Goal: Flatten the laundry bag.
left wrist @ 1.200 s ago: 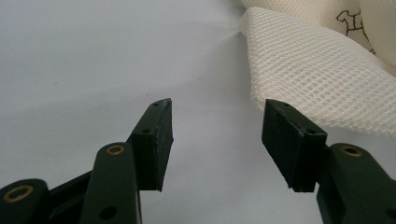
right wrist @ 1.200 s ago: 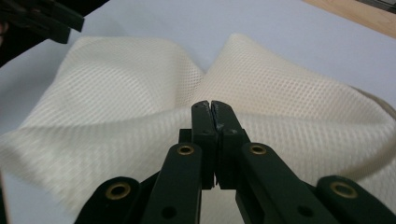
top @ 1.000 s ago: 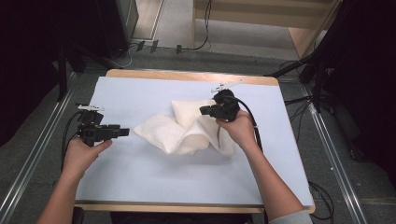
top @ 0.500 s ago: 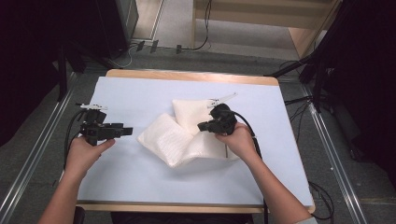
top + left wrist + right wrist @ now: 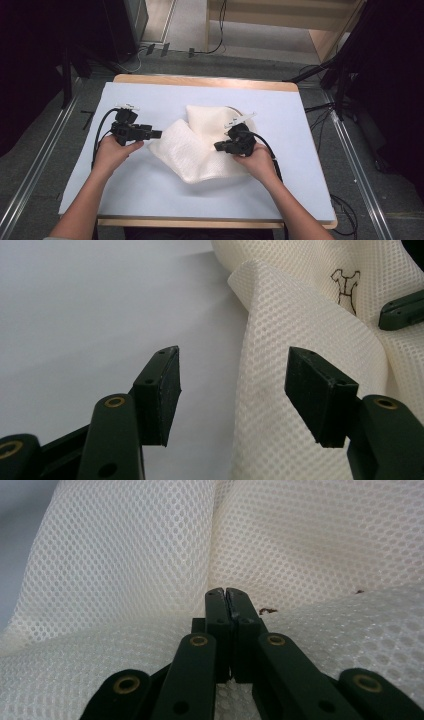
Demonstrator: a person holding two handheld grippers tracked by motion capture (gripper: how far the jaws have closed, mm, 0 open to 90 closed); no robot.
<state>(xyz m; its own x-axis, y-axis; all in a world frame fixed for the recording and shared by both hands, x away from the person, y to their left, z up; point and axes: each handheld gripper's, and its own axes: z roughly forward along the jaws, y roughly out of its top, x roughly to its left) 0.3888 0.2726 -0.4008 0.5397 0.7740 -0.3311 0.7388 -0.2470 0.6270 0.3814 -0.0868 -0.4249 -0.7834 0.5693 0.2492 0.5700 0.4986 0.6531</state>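
A white mesh cloth (image 5: 192,152) lies crumpled in the middle of the pale blue table (image 5: 150,200). My right gripper (image 5: 218,146) sits on its right part, jaws pressed together on a fold of the cloth (image 5: 125,555), as the right gripper view (image 5: 226,597) shows. My left gripper (image 5: 158,134) is at the cloth's left edge, held level and pointing right. Its jaws stand wide open (image 5: 232,375), with the cloth's edge (image 5: 280,410) between and beyond them and nothing gripped. A small drawn mark (image 5: 346,284) shows on the cloth.
The table's wooden rim (image 5: 205,81) runs along the far side. Cables (image 5: 320,107) trail on the grey floor to the right and behind. Metal rails (image 5: 360,190) flank the table on both sides. The right gripper's tip (image 5: 402,310) shows in the left gripper view.
My right gripper has come towards the person and leftward, dragging the cloth's fold with it. My left gripper has slid right up to the cloth's edge.
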